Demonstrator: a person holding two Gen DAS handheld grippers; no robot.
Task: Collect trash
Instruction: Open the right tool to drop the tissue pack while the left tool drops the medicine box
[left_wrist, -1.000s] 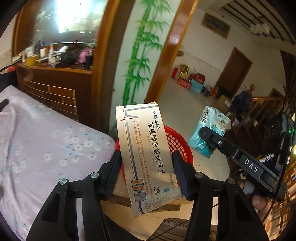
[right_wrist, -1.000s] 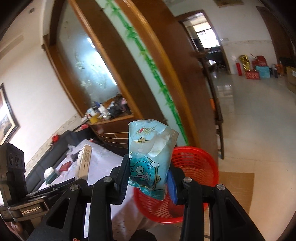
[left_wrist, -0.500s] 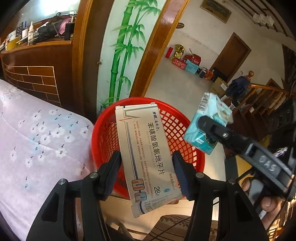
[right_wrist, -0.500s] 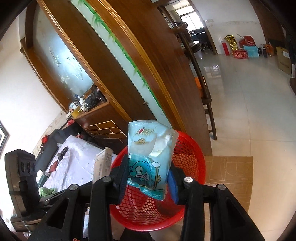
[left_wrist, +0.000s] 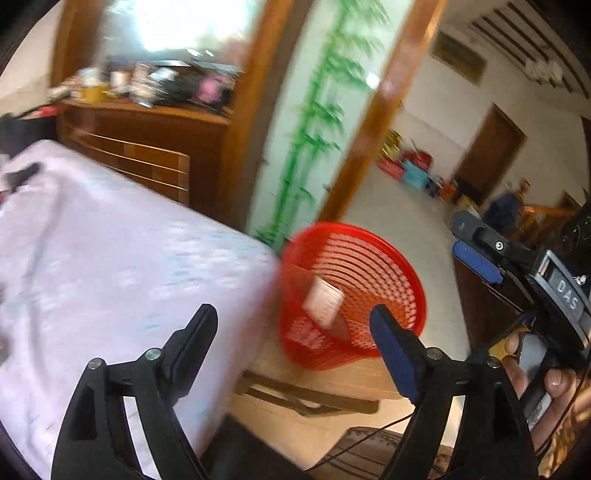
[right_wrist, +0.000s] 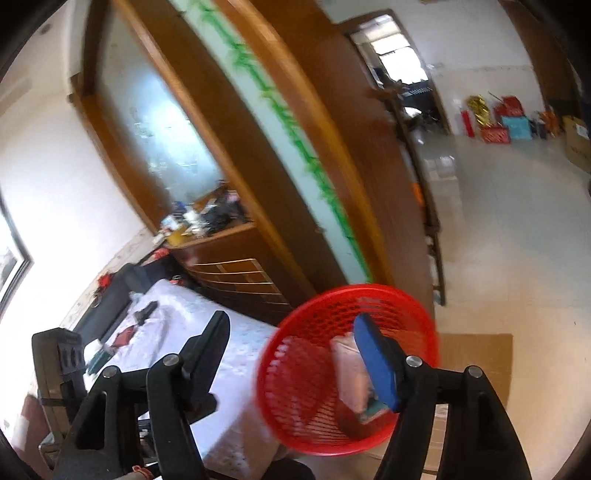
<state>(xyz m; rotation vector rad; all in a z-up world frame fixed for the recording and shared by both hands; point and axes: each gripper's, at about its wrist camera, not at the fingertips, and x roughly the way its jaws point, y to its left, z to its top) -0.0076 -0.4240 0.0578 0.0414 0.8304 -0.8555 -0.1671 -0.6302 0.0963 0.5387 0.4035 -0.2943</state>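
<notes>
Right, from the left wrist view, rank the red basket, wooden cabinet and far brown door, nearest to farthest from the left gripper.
1. Red basket, just ahead of the left gripper, right of centre.
2. Wooden cabinet, upper left, beyond the bed.
3. Brown door, far right, across the room.

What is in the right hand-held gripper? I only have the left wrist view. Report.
Observer: Nothing. The right hand-held gripper has its jaws opening, and nothing is between them.
Operator: Confirm where the teal packet is.
Observer: A teal packet shows partly in the red basket, next to the pale box.
Operator: List what lies on the cloth.
Observer: The flowered cloth holds a dark item, a red one and a teal one, all too blurred to name.
</notes>
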